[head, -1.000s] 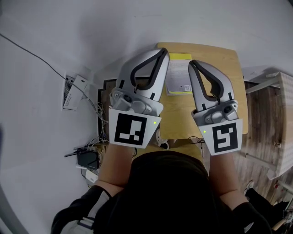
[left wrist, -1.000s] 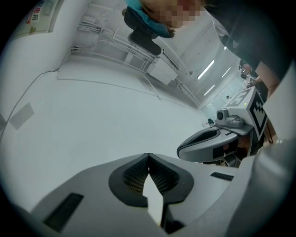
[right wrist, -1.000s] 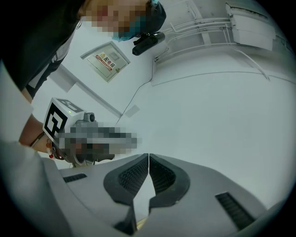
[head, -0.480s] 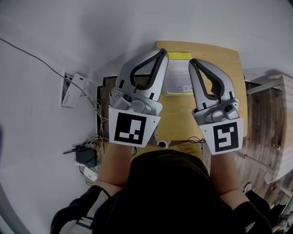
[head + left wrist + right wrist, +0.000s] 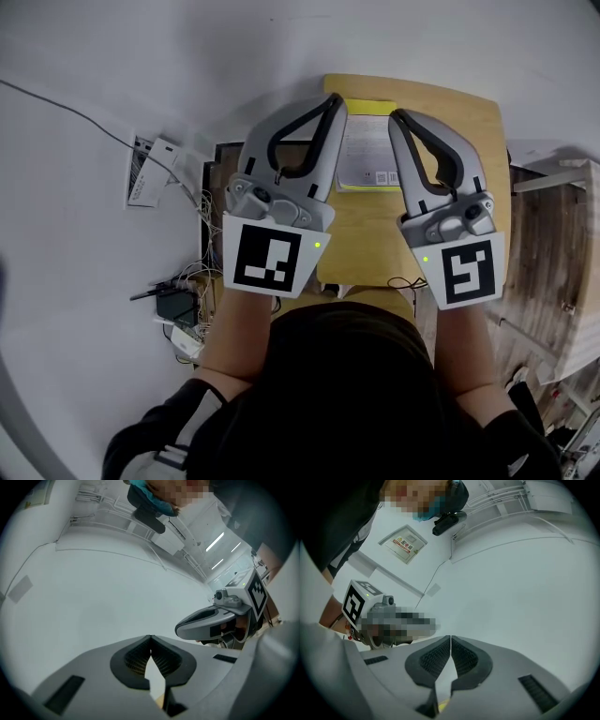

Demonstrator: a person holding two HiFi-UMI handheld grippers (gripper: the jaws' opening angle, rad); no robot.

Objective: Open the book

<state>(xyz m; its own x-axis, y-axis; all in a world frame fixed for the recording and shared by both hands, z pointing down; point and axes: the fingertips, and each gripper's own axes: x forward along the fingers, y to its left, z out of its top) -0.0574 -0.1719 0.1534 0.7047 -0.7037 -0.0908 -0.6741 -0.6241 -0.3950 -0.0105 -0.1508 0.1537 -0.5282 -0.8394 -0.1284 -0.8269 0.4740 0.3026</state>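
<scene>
Far left of the head view: white power strip (image 5: 142,178) and small black box (image 5: 174,306) w/ tangled cables on pale floor, well apart from the table.

Left gripper (image 5: 332,101) is clenched, tips meeting w/ nothing btwn them. It hangs over the left edge of the light wooden table w/ rounded corners (image 5: 361,234). Dark gap w/ more cables just beside that edge.

White closed book w/ yellow strip (image 5: 366,150) lies flat at upper centre, near the table's far edge, btwn the two gripper tips. Both sides are partly hidden by them. Visible part is longer top-to-bottom than across, so the long axis seems to run up-frame. Yellow strip is on the far end, small printed squares at the near right corner.

Bare tabletop below the book, toward the person.

Right gripper (image 5: 396,116) is likewise clenched and empty, its tips just over the book's right side. A narrow strip of bare table lies right of it, up to the right edge. Beyond that edge: wooden plank floor (image 5: 553,262).
</scene>
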